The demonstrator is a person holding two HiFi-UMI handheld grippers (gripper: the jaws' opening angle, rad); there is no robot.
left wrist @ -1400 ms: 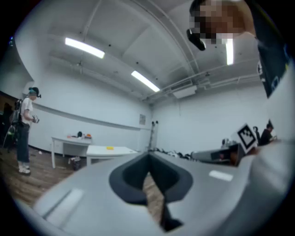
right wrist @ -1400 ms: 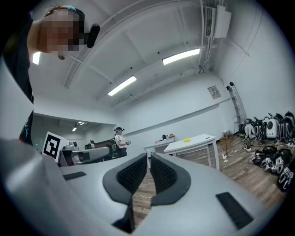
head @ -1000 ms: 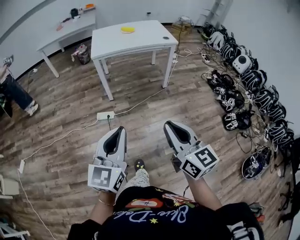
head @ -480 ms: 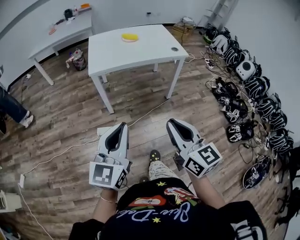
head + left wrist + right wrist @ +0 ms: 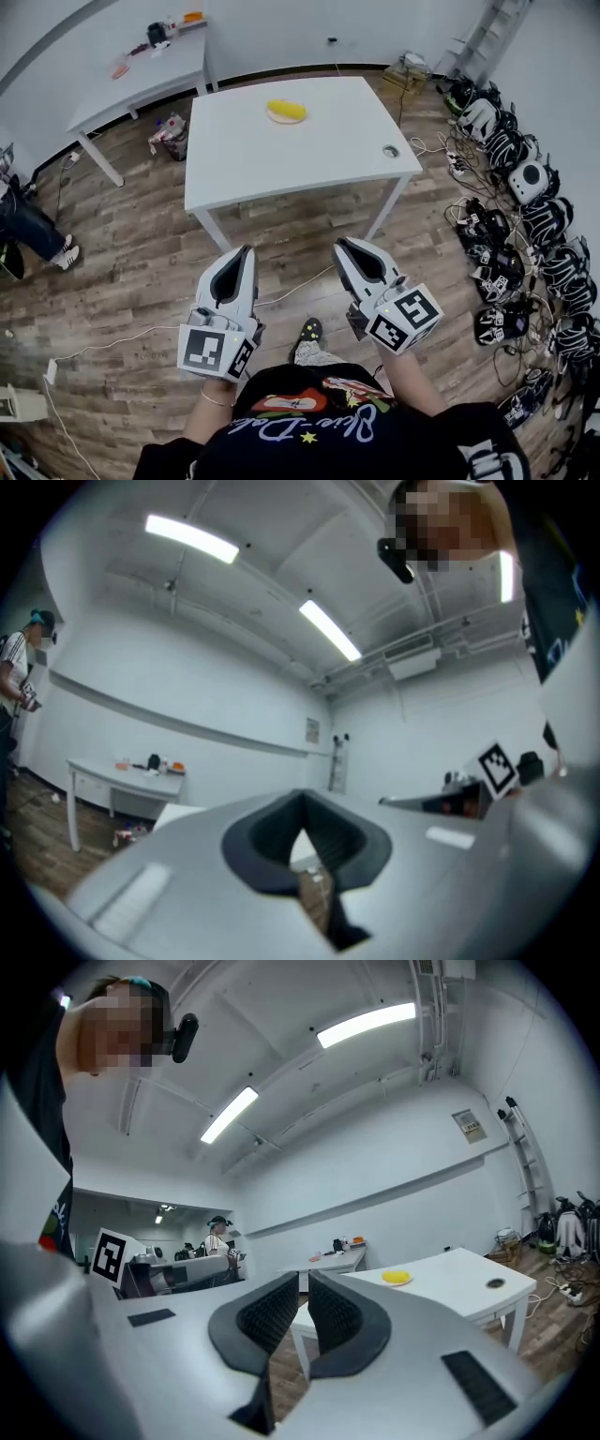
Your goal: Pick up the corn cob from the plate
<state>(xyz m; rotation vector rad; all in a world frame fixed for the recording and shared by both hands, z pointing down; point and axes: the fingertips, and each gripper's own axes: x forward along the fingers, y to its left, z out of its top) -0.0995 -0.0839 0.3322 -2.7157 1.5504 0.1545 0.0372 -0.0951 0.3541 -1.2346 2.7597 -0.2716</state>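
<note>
Both tongs are shut and carry nothing. The left gripper [image 5: 246, 251] and the right gripper [image 5: 339, 246] are held side by side, pointing level toward the white table [image 5: 281, 164]. In each gripper view the ribbed pads meet at the tips with nothing between them.

The corn cob [image 5: 287, 110] lies on a plate [image 5: 271, 115] toward the far side of that table, roughly central along its length and well apart from both grippers. A stretch of wooden floor separates the person from the table's near edge. The right gripper view also catches the cob [image 5: 397, 1277] as a small yellow shape on the tabletop. Judging by this, the task has hardly begun: the approach comes first, then opening a jaw.

Several things could go wrong from here:

- A cable [image 5: 291, 292] crosses the floor just ahead of the person's foot and could catch a step.
- The cob sits far back, so the reach goes across most of the tabletop, and a gripper held too low could strike the near edge.
- A jaw that is not opened before it arrives would only shove the cob.
- The cob is round (and the plate looks shallow), so an off-centre pinch may roll it off the plate or drag the plate across the smooth top.
</note>
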